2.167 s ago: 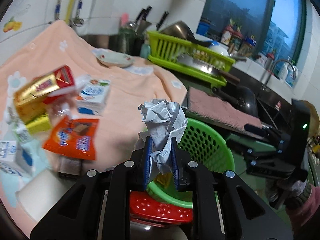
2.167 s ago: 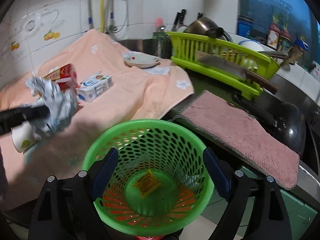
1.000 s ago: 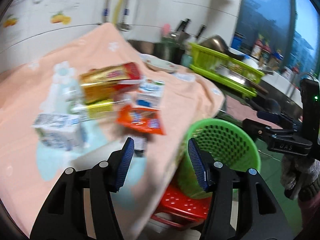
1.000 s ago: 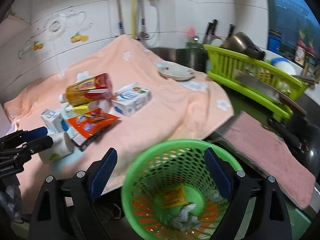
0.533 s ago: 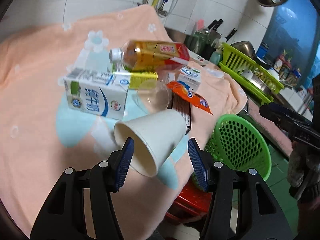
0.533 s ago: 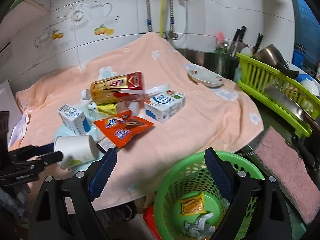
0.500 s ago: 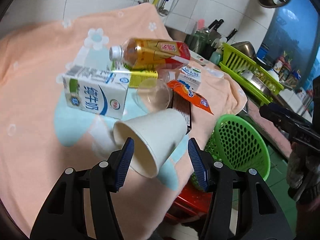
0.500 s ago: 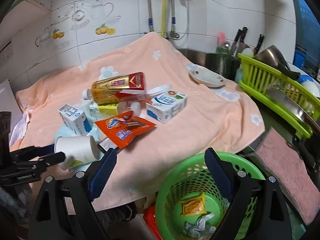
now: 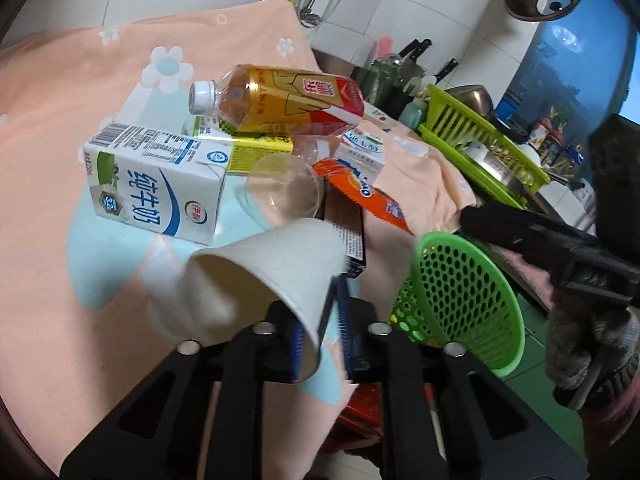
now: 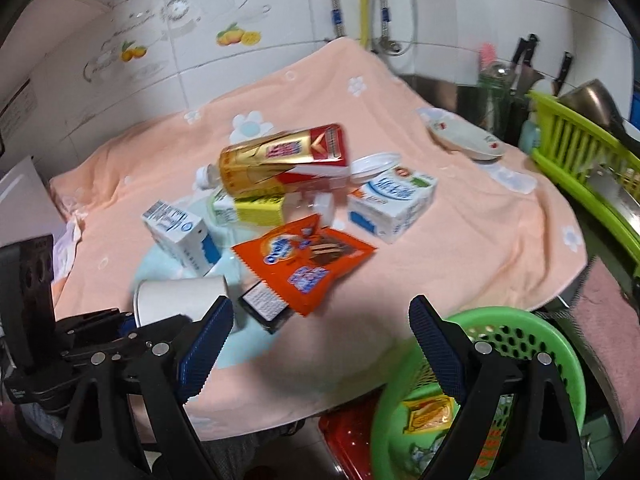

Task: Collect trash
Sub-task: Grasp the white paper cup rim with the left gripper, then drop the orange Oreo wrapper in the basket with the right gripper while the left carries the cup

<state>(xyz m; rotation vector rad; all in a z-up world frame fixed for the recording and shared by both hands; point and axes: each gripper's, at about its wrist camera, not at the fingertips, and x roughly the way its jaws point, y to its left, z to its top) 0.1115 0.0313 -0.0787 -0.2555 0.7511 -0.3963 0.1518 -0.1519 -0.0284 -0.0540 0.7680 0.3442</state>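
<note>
the left gripper [image 9: 320, 336] is closed on the rim of a white paper cup [image 9: 260, 280]. the cup lies on its side on the peach towel [image 9: 80, 92] that covers the worktop. its open mouth faces the left camera and its inside is plain and pale. one blue pad sits inside the rim and the other sits outside, so the thin wall is pinched between them. the edge of the cup near the pads is blurry.

behind the cup is a small heap of trash. there is a white milk carton [image 9: 156, 184] with blue writing, a gold and red bottle [image 9: 280, 96] with a white cap, a yellow box [image 9: 260, 152] under the bottle, a clear plastic cup [image 9: 284, 192] that is hard to see, an orange snack bag [image 9: 368, 196], and a second white carton [image 9: 362, 150]. a dark flat packet [image 9: 346, 236] pokes out from under the orange bag, so only part of it shows.

the right gripper [image 10: 316, 340] is wide open with nothing between its blue pads. it hangs over the front edge of the towel, beside the green basket [image 10: 560, 360]. the basket stands below the edge of the worktop, on something red [image 10: 344, 436]. inside it lie a yellow wrapper [image 10: 426, 418] and some crumpled paper [image 10: 416, 456], both partly hidden by the right gripper.

in the right view the left gripper shows at the far left, but where its tips meet the cup is hidden. the picture is blurry around the bottle.
</note>
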